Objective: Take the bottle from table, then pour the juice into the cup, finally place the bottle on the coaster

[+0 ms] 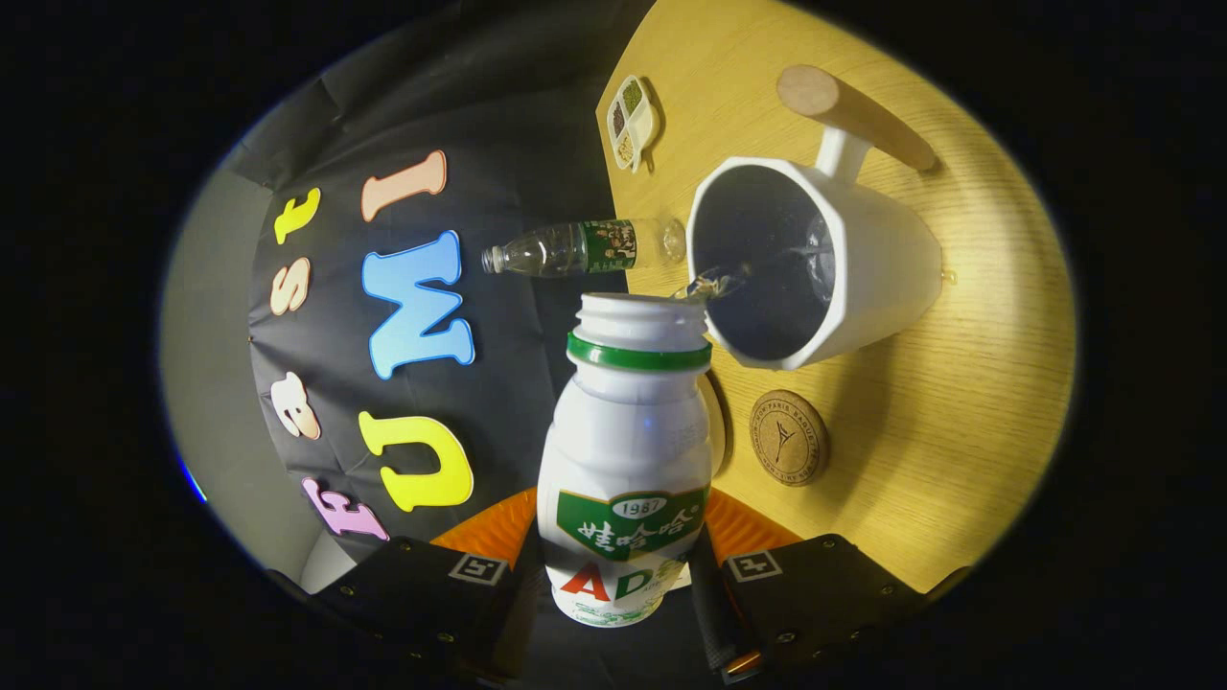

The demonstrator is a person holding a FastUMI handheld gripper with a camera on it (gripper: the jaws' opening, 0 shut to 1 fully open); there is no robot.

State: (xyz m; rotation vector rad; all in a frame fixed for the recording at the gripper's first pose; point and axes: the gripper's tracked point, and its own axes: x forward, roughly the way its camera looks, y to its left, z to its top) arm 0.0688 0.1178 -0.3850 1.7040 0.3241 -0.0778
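The gripper (628, 585) has its 2 fingers clamped on the lower body of the white bottle (625, 460), 1 finger on each side, so the jaws are closed on it and carry it off the table (959, 383). The whole scene is rolled sideways in the gripper view, which suggests the bottle is tipped well over; its open, green-ringed mouth sits right at the rim of the white cup (815, 264), a pot-like vessel with a wooden handle. A thin clear stream appears to run from the mouth into the cup's dark inside, so the step in hand looks like the pour, the second of the 3 parts of the task. How much liquid has gone in, or is left, cannot be told. The round cork coaster (789, 436) lies bare on the table just beside the cup, near the bottle's shoulder. Once the pour is judged done, the next move calls for righting the bottle without dripping, carrying it the short way over, and setting its base square on the coaster before the fingers let go. A clear water bottle (575, 247) and a small divided dish (631, 120) stand beyond the cup.
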